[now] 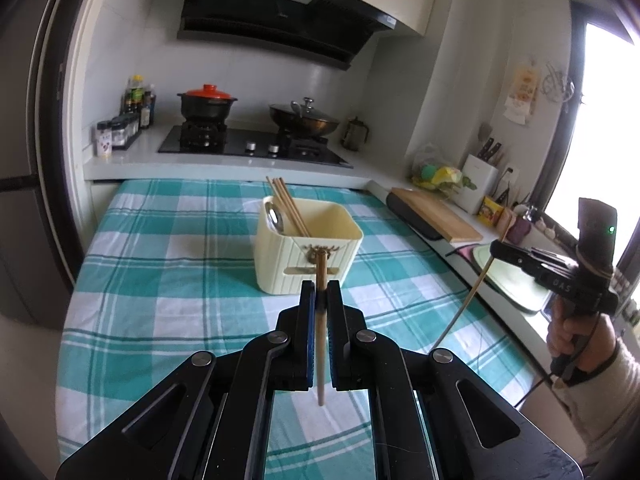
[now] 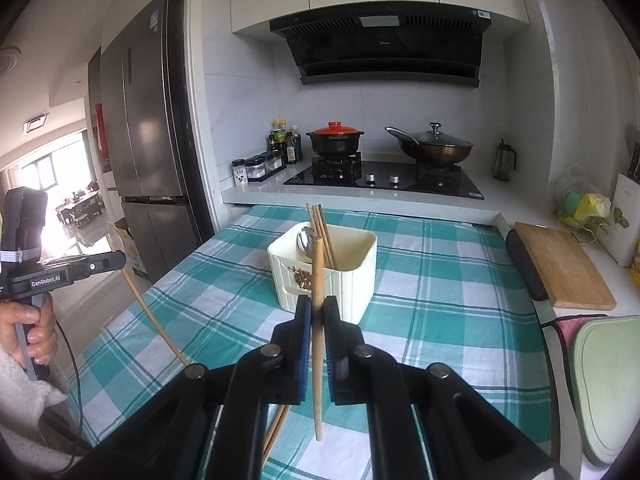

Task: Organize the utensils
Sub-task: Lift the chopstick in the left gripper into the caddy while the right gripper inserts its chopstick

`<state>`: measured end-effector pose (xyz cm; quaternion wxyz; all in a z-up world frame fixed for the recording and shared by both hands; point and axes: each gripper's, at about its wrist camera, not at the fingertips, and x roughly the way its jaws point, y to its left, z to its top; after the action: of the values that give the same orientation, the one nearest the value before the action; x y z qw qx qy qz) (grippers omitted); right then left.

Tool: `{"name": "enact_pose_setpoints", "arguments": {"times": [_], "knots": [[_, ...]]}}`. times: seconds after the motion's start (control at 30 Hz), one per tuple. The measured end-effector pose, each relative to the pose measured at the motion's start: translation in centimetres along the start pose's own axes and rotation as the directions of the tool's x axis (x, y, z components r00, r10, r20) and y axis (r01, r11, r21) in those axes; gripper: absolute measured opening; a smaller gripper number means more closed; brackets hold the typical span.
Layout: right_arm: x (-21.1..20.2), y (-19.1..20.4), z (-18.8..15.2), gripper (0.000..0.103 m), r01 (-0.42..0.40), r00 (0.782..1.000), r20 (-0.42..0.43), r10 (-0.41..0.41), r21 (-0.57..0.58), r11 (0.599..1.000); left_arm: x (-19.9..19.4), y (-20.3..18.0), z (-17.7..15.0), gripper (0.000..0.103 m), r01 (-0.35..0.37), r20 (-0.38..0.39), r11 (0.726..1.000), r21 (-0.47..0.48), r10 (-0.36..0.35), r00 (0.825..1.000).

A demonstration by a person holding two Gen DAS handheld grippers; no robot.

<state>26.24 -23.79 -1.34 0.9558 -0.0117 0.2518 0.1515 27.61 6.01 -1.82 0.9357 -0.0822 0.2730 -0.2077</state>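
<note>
A cream ribbed utensil holder (image 1: 308, 248) (image 2: 332, 276) stands on the teal checked tablecloth (image 1: 160, 280), holding several wooden chopsticks (image 1: 288, 206) (image 2: 322, 228) and a metal spoon (image 1: 275, 214) (image 2: 306, 238). My left gripper (image 1: 321, 292) is shut on a wooden chopstick (image 1: 320, 340), held upright above the cloth short of the holder. My right gripper (image 2: 317, 308) is shut on another wooden chopstick (image 2: 317, 340), also upright short of the holder. Each gripper shows at the edge of the other's view, the right one (image 1: 496, 246) and the left one (image 2: 120, 258). More chopsticks (image 2: 276, 428) lie on the cloth under the right gripper.
Behind the table is a counter with a gas hob (image 2: 384, 178), a red-lidded pot (image 2: 336, 138), a wok (image 2: 434, 146) and seasoning bottles (image 2: 280, 148). A wooden cutting board (image 2: 560, 264), knife block (image 1: 478, 184) and green board (image 2: 608, 376) are to the right. A fridge (image 2: 148, 128) stands left.
</note>
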Motion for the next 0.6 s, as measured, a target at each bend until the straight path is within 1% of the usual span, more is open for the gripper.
{"name": "enact_pose_setpoints", "arguments": {"times": [0.1, 0.17, 0.23, 0.33, 0.43, 0.47, 0.53, 0.6], "knots": [[0.7, -0.4, 0.9, 0.007, 0.004, 1.000, -0.005, -0.004, -0.003, 1.000, 0.0, 0.2, 1.3, 0.004, 0.006, 0.006, 1.000, -0.001, -0.006, 1.000], [1.1, -0.6, 1.8, 0.007, 0.009, 1.000, -0.001, -0.009, -0.012, 1.000, -0.2, 0.2, 2.6, 0.004, 0.010, 0.023, 1.000, 0.006, -0.010, 1.000], [1.4, -0.9, 3.0, 0.007, 0.017, 1.000, 0.012, -0.017, -0.023, 1.000, -0.5, 0.1, 4.4, 0.004, 0.007, 0.050, 1.000, 0.019, -0.008, 0.999], [1.9, -1.5, 5.7, 0.007, 0.027, 0.998, 0.051, -0.026, -0.028, 0.999, -0.7, -0.3, 7.8, 0.004, -0.006, 0.107, 0.999, 0.041, 0.001, 0.994], [2.2, -2.1, 9.0, 0.007, 0.037, 0.991, 0.126, -0.034, -0.022, 0.999, -0.1, -0.7, 11.0, 0.004, -0.027, 0.173, 0.998, 0.050, 0.018, 0.985], [2.4, -2.2, 10.1, 0.007, 0.037, 0.987, 0.159, -0.034, -0.017, 0.999, 0.3, -0.9, 12.3, 0.004, -0.049, 0.208, 0.997, 0.056, 0.037, 0.977], [2.9, -2.2, 12.1, 0.007, 0.036, 0.974, 0.226, -0.032, -0.015, 0.999, 1.5, -1.3, 14.1, 0.004, -0.082, 0.253, 0.995, 0.064, 0.064, 0.965], [3.8, -2.3, 13.6, 0.007, 0.017, 0.955, 0.295, -0.012, -0.013, 1.000, 3.5, -1.4, 15.5, 0.004, -0.096, 0.268, 0.994, 0.060, 0.077, 0.960]]}}
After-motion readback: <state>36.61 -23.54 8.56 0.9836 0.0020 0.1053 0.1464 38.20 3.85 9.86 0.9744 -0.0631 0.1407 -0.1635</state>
